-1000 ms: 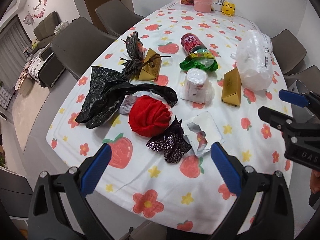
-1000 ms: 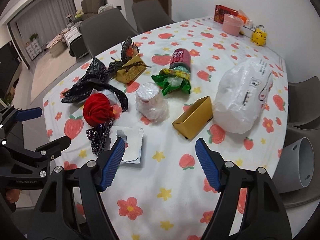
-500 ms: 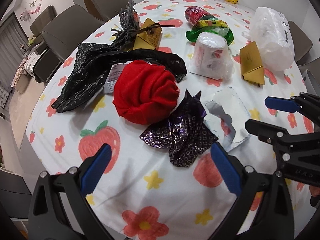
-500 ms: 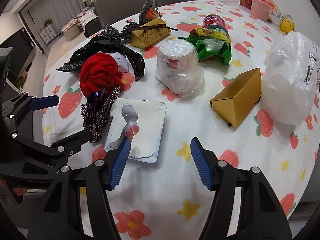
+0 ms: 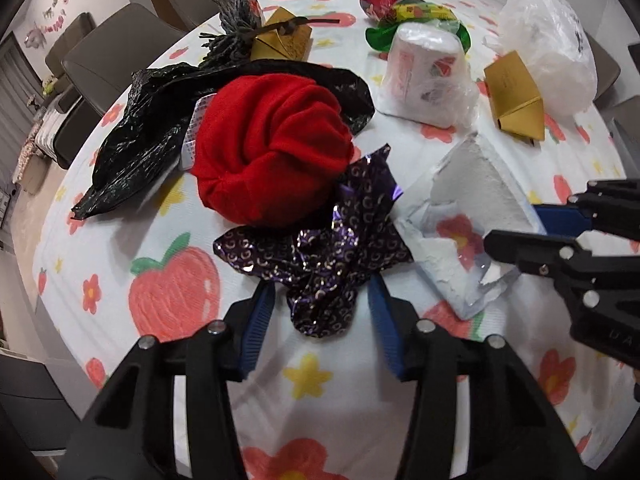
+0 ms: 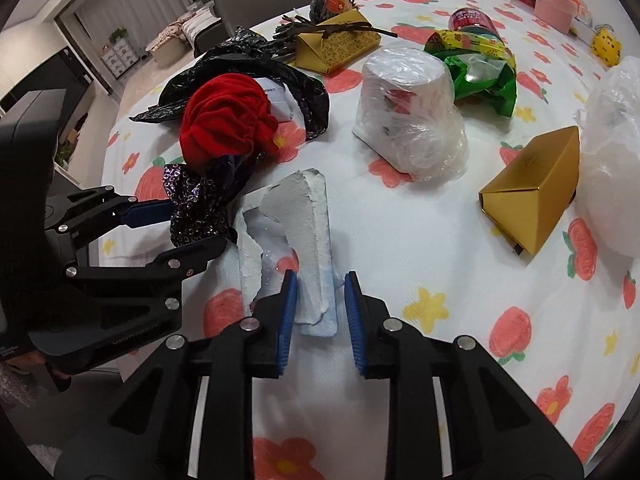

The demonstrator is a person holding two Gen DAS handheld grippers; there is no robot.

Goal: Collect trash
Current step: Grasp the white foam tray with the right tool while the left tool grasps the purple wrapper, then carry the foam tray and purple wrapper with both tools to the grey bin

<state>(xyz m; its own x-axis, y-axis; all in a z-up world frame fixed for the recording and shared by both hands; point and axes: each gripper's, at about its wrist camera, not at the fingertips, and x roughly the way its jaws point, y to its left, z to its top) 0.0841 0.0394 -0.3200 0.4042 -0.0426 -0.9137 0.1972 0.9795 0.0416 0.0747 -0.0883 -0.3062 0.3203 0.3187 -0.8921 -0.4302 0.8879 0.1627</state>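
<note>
Blue pads are closing from both sides on two separate scraps, so we are taking one piece per hand. Our left gripper [image 5: 322,306] is narrowing its jaws around the purple foil wrapper [image 5: 320,256], whose crumpled lower end is sitting between the pads; they are not yet visibly pressing it, so we are reading these jaws as still apart. We are coming at it steeply from above, probably because the foil is lying flat on the tablecloth [image 5: 304,376] and only its raised creases offer a bite.

Our right gripper [image 6: 320,306] is likewise closing, with the near edge of the torn white tray [image 6: 304,240] standing between its pads. The inner pad is looking close to the tray's edge, but a gap is showing on the outer side, so no grip yet. The tray's upturned rim is the natural place to pinch.

Just beyond the left gripper, touching the foil, a red cloth bundle [image 5: 272,148] is resting on a black plastic bag [image 5: 136,148]. Farther out from the right gripper, a plastic-wrapped white cup [image 6: 408,112] and a gold box [image 6: 536,196] are lying apart from each other, with a green wrapper [image 6: 484,72] and a white bag [image 6: 616,152] further still. In our judgement these are waiting as later trash.
</note>
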